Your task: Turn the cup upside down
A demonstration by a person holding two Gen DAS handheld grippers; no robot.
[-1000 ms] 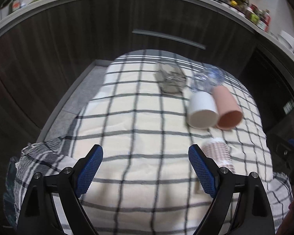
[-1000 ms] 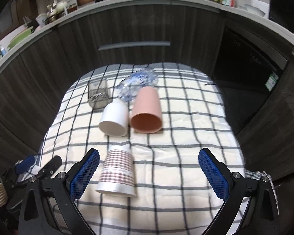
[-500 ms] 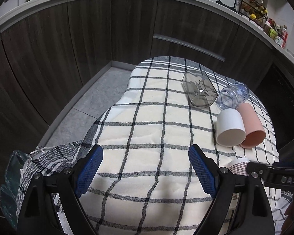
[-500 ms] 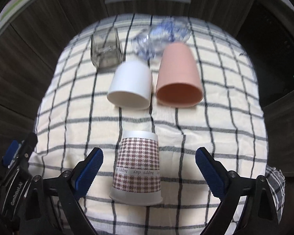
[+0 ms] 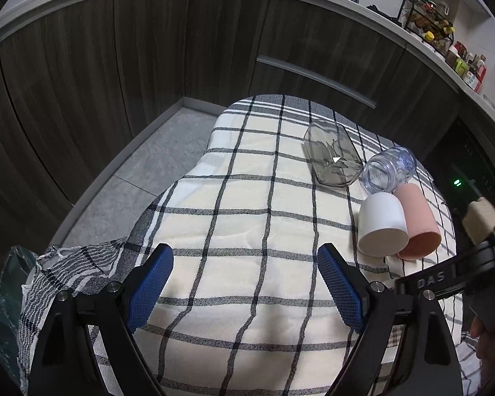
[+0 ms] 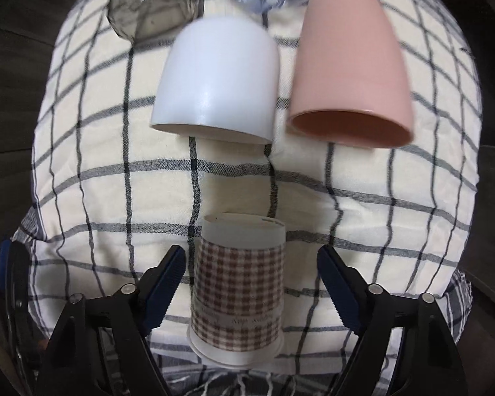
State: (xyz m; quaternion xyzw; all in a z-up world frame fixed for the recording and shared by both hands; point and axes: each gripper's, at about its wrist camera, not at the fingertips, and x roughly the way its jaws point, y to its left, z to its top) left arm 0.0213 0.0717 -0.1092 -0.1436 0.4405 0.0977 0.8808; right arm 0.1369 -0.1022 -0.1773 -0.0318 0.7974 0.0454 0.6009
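A paper cup with a brown houndstooth pattern [image 6: 239, 293] lies on its side on the checked cloth [image 6: 92, 151], mouth toward the camera. My right gripper [image 6: 249, 283] is open and low, its blue pads on either side of the cup without touching it. My left gripper [image 5: 246, 283] is open and empty over bare cloth at the near left. The right gripper's black body [image 5: 452, 277] shows at the right edge of the left wrist view.
A white cup [image 6: 219, 82] and a pink cup [image 6: 351, 76] lie on their sides behind the paper cup. Farther back lie a smoky glass tumbler [image 5: 333, 156] and a clear plastic bottle [image 5: 387, 170]. Dark cabinets [image 5: 148, 49] surround the small table; the cloth hangs over its edges.
My right gripper has moved forward and down until its open fingers straddle the paper cup. My left gripper has pulled back and swung left, away from the cups.
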